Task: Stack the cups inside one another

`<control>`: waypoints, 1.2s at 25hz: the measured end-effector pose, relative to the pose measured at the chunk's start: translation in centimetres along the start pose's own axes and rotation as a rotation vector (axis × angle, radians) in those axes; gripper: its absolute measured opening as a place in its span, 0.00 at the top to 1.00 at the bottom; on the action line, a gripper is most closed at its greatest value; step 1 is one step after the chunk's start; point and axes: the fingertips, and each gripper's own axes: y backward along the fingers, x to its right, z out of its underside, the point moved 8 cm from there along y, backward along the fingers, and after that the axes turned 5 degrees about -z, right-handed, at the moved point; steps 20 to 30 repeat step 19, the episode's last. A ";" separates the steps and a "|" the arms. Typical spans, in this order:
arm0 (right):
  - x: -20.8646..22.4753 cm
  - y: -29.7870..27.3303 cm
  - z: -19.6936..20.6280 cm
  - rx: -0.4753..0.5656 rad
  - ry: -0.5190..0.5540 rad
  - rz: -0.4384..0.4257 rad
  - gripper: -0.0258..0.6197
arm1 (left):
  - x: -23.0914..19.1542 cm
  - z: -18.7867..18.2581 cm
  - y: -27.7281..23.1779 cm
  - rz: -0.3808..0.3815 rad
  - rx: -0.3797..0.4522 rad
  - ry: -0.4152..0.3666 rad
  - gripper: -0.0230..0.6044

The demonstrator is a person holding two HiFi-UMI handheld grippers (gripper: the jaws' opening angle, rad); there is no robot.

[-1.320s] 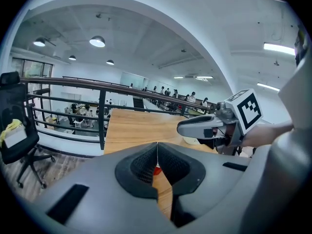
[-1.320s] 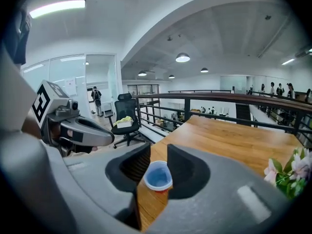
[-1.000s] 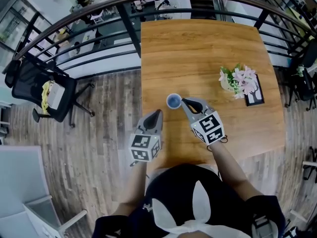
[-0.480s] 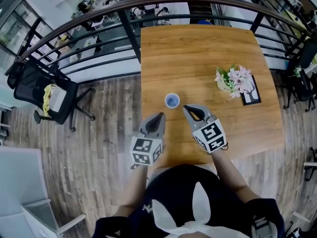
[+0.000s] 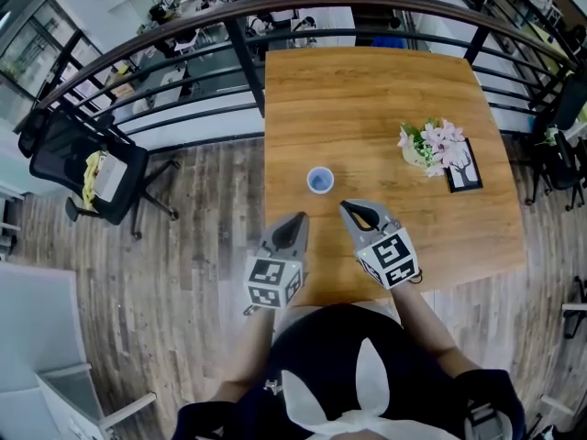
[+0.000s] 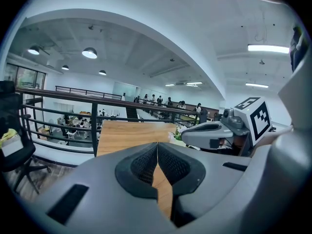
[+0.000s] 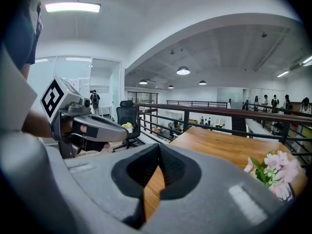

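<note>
Blue cup (image 5: 320, 181) stands upright on the bench (image 5: 385, 99), ahead of and between the left gripper (image 5: 299, 217) and the seemingly slightly nearer right gripper (image 5: 347, 206), both with fingers clenched on nothing.

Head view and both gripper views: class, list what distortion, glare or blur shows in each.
Head view: fisheye bows the railing and table edges; evenly lit, sharp. Left gripper view: dark round vignette, ceiling lamp glares. Right gripper view: same vignette, bright strip light, flowers slightly soft.
</note>
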 end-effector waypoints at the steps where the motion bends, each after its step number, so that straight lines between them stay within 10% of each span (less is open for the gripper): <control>1: -0.2 0.2 0.0 0.001 0.001 -0.001 0.96 | 0.2 0.1 0.2 0.000 0.000 0.001 0.93; 30: -2.0 1.8 1.0 -0.019 -0.009 0.008 0.96 | 1.5 1.5 2.1 0.004 -0.011 0.012 0.93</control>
